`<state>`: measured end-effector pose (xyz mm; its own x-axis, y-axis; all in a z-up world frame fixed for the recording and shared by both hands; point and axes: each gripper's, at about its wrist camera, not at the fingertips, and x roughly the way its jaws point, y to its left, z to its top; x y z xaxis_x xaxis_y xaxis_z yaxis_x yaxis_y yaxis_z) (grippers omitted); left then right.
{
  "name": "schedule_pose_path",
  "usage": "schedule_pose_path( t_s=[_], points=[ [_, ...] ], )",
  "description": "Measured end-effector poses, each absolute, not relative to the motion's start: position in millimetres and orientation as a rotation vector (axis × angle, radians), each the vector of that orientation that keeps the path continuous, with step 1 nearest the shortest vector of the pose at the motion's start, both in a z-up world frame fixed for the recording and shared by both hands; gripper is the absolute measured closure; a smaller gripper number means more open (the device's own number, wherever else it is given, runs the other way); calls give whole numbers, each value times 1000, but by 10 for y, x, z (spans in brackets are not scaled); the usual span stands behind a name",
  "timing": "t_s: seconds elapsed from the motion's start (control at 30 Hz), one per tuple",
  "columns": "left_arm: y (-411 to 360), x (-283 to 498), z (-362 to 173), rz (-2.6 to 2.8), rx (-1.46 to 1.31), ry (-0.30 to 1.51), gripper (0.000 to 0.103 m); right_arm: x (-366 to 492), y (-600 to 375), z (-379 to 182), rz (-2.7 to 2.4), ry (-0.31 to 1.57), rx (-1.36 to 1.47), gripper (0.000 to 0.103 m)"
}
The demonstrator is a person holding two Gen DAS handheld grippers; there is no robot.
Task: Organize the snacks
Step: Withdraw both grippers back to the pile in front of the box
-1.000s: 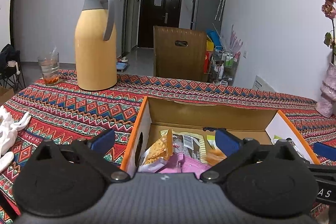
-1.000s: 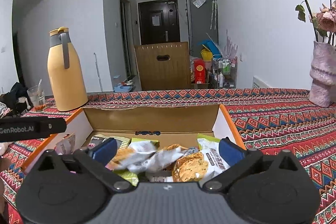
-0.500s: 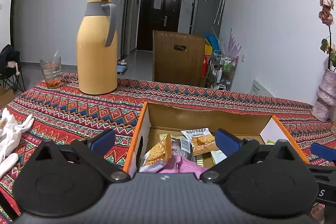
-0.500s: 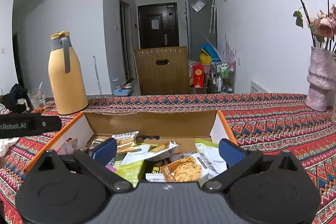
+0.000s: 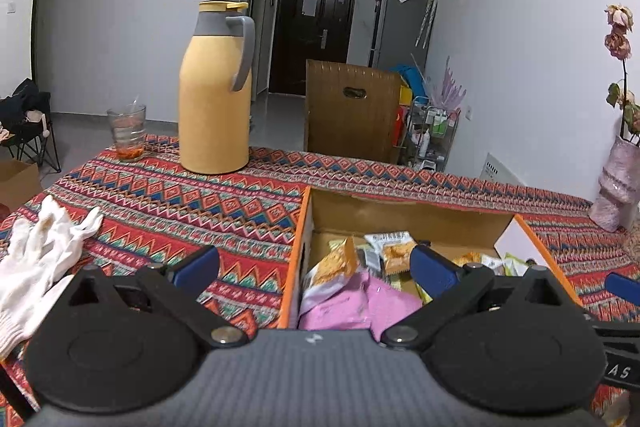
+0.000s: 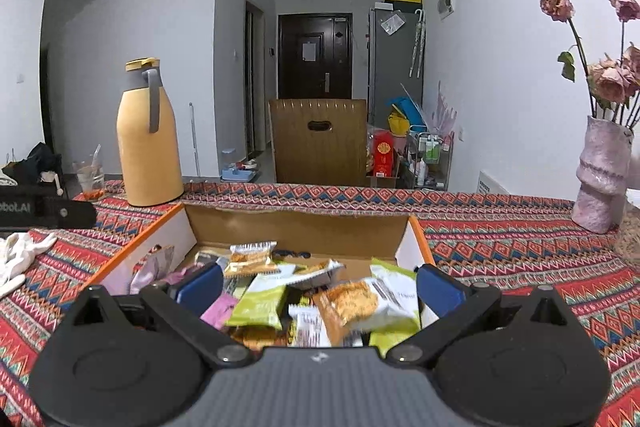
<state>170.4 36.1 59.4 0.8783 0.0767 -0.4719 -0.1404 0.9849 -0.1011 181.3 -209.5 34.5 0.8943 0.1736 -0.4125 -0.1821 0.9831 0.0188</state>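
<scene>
Snacks [image 6: 312, 291] now lie more scattered in the cardboard box [image 6: 296, 227] than before; both the left gripper [image 5: 314, 271] and right gripper [image 6: 318, 287] hang spread wide, empty, above it.

Each gripper, left gripper [image 5: 314, 271] and right gripper [image 6: 318, 285], is built of black linkage arms with silver pivot screws. Blue pads [image 6: 200, 287] are fitted at the fingertips, and a ribbed grey body is seen behind.
</scene>
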Motion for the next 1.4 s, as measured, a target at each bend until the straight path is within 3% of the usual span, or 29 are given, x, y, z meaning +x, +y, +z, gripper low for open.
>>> schedule_pose_path(
  t_s=[0.8,1.4],
  points=[
    [383,934,-104,108,-99,680,0,1097,-2253,-192,207,630,4,0],
    [435,854,-228,75,-146,729,0,984,-2074,-307,216,686,-15,0]
  ],
)
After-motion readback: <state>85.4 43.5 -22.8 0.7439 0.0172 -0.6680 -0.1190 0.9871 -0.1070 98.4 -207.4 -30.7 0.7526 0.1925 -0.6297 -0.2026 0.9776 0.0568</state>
